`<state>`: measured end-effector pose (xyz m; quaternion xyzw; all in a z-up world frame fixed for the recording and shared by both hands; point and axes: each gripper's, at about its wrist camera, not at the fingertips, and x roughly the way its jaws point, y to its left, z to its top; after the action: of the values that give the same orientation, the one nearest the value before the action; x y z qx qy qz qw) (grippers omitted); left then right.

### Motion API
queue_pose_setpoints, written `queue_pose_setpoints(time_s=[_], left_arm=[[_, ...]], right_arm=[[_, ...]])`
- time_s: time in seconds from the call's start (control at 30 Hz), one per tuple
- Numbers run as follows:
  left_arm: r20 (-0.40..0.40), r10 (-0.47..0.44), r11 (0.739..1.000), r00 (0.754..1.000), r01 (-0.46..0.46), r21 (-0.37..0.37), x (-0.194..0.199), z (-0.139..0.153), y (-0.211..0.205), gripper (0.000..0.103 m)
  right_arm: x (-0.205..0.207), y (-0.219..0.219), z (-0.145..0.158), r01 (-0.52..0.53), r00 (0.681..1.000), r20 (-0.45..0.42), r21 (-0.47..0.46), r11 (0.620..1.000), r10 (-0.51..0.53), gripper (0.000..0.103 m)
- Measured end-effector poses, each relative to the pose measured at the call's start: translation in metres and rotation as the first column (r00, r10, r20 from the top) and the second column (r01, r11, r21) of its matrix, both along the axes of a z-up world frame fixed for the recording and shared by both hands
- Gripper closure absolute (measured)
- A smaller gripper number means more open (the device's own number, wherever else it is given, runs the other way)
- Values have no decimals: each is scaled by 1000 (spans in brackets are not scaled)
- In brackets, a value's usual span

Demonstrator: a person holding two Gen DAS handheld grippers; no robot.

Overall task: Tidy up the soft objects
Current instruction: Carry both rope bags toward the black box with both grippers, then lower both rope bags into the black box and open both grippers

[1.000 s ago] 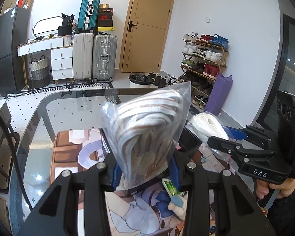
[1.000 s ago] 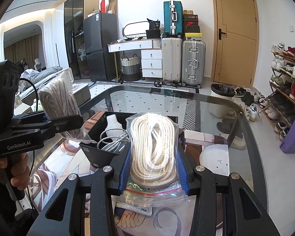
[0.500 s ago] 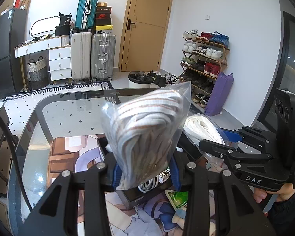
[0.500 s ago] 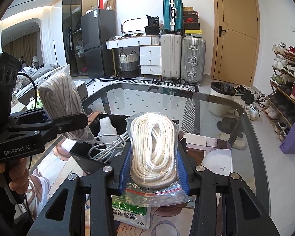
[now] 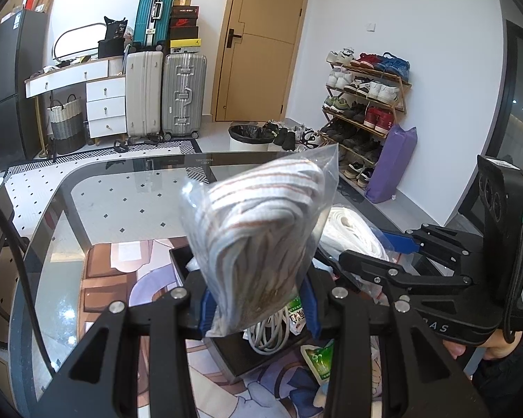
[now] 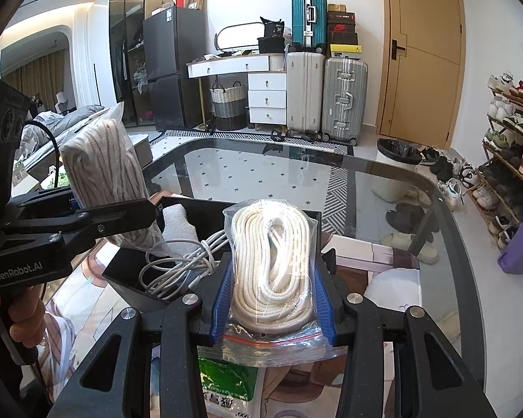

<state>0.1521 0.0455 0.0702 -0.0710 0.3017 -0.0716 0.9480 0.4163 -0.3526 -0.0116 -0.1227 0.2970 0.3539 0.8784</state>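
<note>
Now both bagged ropes hang over the black bin (image 6: 136,278), the left gripper (image 5: 258,308) clamping the striped rope (image 5: 261,244), the right gripper (image 6: 273,299) the white rope (image 6: 272,261); next, probably lowering and releasing inside.

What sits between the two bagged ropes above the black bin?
In the right wrist view, a coiled white cable and a folded white cloth lie in the black bin between the striped rope bag and the white rope bag.
</note>
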Motion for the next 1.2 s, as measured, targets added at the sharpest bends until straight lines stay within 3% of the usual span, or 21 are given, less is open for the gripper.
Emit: queue_pose_setpoints(time_s=[0.5, 0.6, 0.9, 1.2], left_arm=[[-1, -7, 1000, 1000, 7, -1, 8, 1, -2, 64], [-2, -10, 1000, 1000, 10, 0, 9, 1, -2, 64], [-4, -19, 1000, 1000, 19, 3, 13, -1, -4, 64], [-34, -49, 999, 998, 49, 10, 27, -7, -11, 64]], right_arm=[[19, 13, -13, 2, 1000, -9, -33, 999, -3, 60], [21, 10, -10, 16, 1000, 1, -15, 1000, -16, 53], [17, -8, -4, 27, 1000, 15, -7, 1000, -27, 52], [7, -23, -3, 22, 999, 23, 2, 1000, -22, 44]])
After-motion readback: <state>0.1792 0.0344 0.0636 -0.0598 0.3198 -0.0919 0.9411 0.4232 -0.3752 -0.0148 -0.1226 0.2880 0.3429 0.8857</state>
